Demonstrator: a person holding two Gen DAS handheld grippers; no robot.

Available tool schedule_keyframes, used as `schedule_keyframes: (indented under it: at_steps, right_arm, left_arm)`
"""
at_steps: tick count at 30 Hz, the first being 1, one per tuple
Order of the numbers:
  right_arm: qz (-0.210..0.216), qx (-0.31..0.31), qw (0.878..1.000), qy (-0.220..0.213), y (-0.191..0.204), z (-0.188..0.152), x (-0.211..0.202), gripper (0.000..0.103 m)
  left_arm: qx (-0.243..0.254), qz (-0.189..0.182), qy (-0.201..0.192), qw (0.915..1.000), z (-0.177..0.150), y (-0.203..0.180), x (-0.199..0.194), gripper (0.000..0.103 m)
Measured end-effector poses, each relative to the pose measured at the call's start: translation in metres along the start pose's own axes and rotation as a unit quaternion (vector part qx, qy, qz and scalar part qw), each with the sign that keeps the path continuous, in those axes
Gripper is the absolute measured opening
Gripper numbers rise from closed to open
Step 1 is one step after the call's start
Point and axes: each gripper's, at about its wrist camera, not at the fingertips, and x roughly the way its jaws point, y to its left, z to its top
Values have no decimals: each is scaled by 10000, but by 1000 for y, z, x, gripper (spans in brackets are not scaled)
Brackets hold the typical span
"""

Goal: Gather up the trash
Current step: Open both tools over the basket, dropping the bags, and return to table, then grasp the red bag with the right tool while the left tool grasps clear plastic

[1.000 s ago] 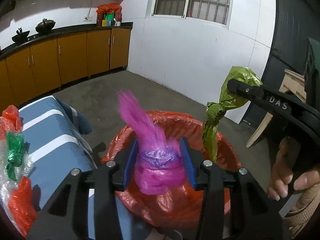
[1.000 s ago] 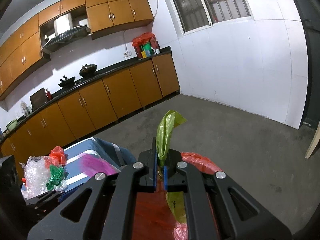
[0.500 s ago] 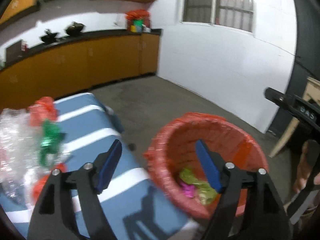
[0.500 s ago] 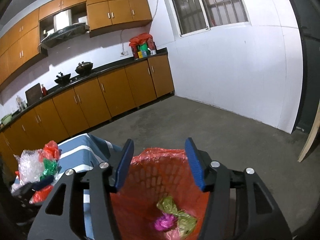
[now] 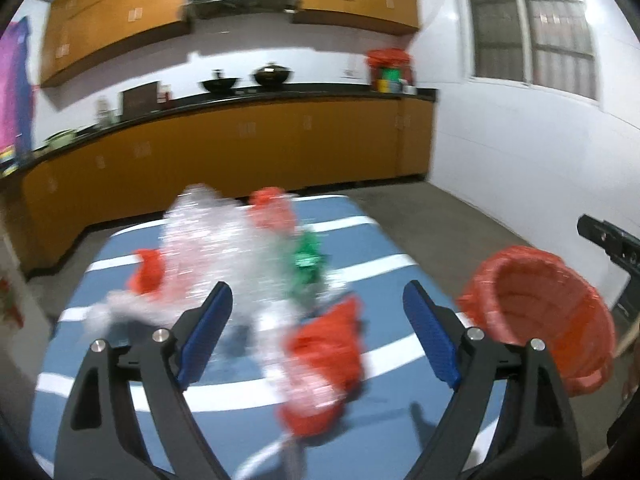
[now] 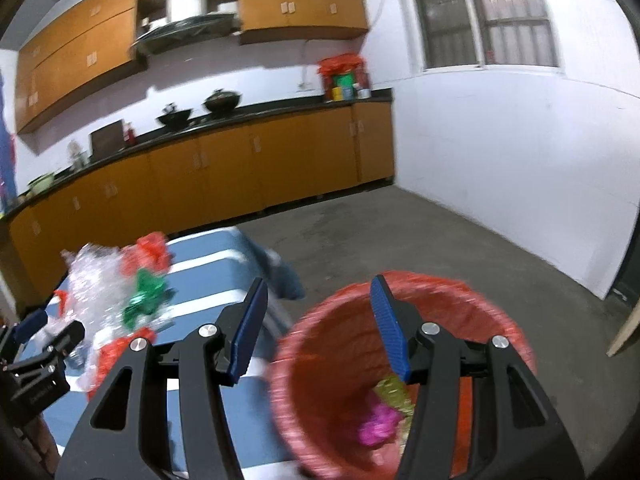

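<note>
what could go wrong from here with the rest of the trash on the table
1. The pile is tangled clear plastic, red bags and a green wrapper; the open left gripper may drag up several pieces and drop some.
2. The red basket sits beside the table edge, so pieces swept sideways might miss it.

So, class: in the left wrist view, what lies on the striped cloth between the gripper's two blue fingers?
A crumpled red bag and clear plastic wrap lie there in the left wrist view, with a green scrap just beyond, all on the striped cloth.
</note>
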Motion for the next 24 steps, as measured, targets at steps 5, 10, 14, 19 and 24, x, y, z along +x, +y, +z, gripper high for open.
schedule_keyframes:
  at_steps: [5,10,14,19,24]
  right_arm:
    - [419,-259,9982,328,53,-13,16,54]
    - [749,-630,9925,736,106,-34,33,52]
    - [953,-718,9879,996,134,-45,42,52]
    - [1070,-806,9836,1207,161,-52,54,52]
    - [1174,-778,9788,1488,182,-64,64,52]
  left_arm:
    - [-294,546,54,9981,-17,51,-13,85]
    - [-580,920,156,9940,-28,91,-22,85]
    - [-718,1126,187,9909,-36,117,-30,85]
    - [-865,1234,229,9883,-46,140,-37,85]
    - [-997,1266,265,9866,-51,154,-40,85]
